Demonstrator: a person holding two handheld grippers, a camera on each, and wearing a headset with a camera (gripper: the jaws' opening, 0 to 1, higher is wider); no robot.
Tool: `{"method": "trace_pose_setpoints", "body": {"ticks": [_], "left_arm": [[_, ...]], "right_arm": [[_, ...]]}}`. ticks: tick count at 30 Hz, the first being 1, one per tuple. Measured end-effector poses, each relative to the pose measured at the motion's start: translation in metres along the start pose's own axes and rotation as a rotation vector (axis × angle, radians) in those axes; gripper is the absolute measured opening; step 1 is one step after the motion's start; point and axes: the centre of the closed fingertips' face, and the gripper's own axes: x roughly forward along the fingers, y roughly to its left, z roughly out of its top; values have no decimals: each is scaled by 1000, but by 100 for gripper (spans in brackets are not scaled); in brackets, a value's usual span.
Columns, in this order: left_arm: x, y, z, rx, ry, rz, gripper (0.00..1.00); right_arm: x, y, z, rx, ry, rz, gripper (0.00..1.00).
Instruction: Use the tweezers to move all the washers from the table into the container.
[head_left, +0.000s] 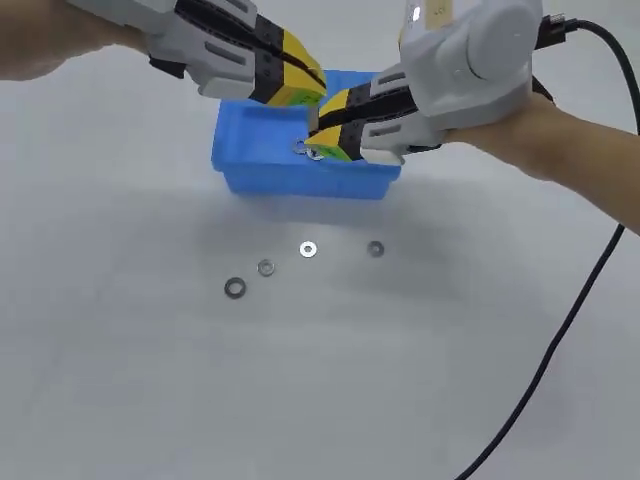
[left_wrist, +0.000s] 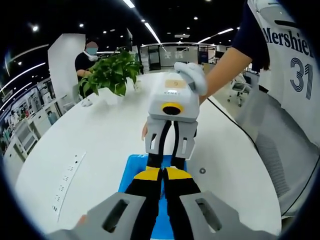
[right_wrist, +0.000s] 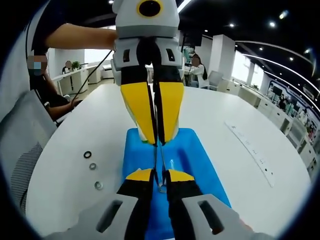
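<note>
Currently both hand-held tools meet over the blue rectangular plastic container, which sits on the white table at the far side of the head view. The left gripper reaches in from the upper left and the right gripper from the upper right, so their yellow-tipped black jaws point at each other above the container's open top.

In the right gripper view, the left gripper's jaws are pressed almost together. The thin metal tweezers emerge from between them and run down over the blue floor. The tweezers' lower end lies in the narrow gap between the right gripper's own jaws. These stand a little apart, and I cannot tell whether they squeeze the tweezers or merely flank them.

A small silver ring-shaped washer shows inside the container, just beside the right gripper's tips. Whether it hangs from the tweezers or lies on the floor is unclear.

Four more flat metal washers lie on the bare table in front of the container, in a loose row well apart from both tools: a dark one at the left, then a pale one, a bright one, and a grey one at the right.

A black cable trails from the right gripper across the table's right side.
</note>
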Motion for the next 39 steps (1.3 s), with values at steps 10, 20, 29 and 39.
{"method": "trace_pose_setpoints", "body": {"ticks": [10, 20, 29, 39], "left_arm": [[-21, -21, 33, 66, -25, 5, 6], [-35, -58, 53, 108, -54, 12, 6], [-31, -88, 43, 86, -54, -6, 6], [-20, -101, 20, 43, -52, -16, 6]], "right_arm": [[-25, 18, 31, -72, -34, -22, 11], [-41, 48, 52, -114, -58, -25, 11], [-39, 81, 41, -101, -46, 2, 11], [-31, 102, 21, -76, -9, 26, 11]]}}
